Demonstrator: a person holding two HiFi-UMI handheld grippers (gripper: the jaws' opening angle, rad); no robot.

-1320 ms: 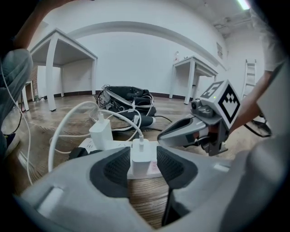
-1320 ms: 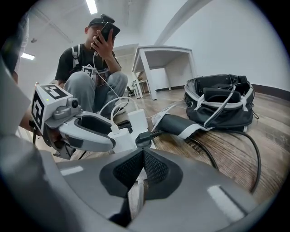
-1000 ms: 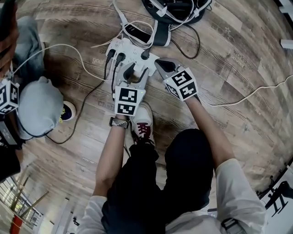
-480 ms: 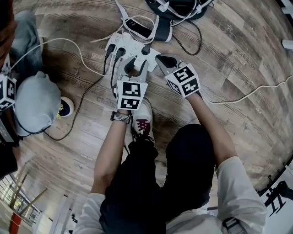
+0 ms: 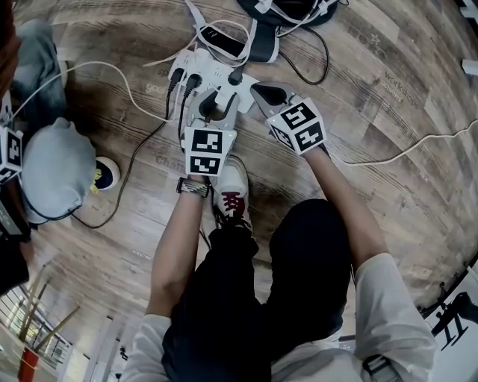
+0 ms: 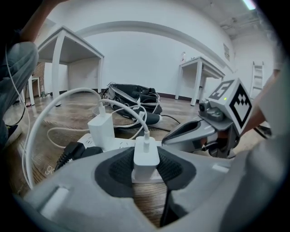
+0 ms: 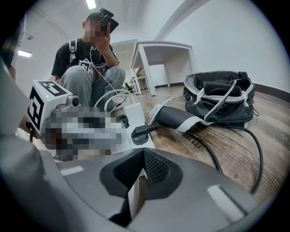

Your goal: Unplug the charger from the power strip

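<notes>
Charger (image 6: 146,156), unclear overhead, sits clamped in just-closed left fingers (image 6: 113,172); right fingers (image 7: 156,170) pinch strip (image 6: 119,144).

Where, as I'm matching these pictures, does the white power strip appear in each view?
Head view: power strip, upper centre.
Left gripper view: power strip, left of centre.
Right gripper view: power strip, left of centre, below a black plug.
Shared landmark: black bag, beyond it everywhere.

Floor (image 5: 388,112) – matt wood grain, charger (image 6: 146,158) – smooth white plastic, power strip (image 6: 119,144) same.
</notes>
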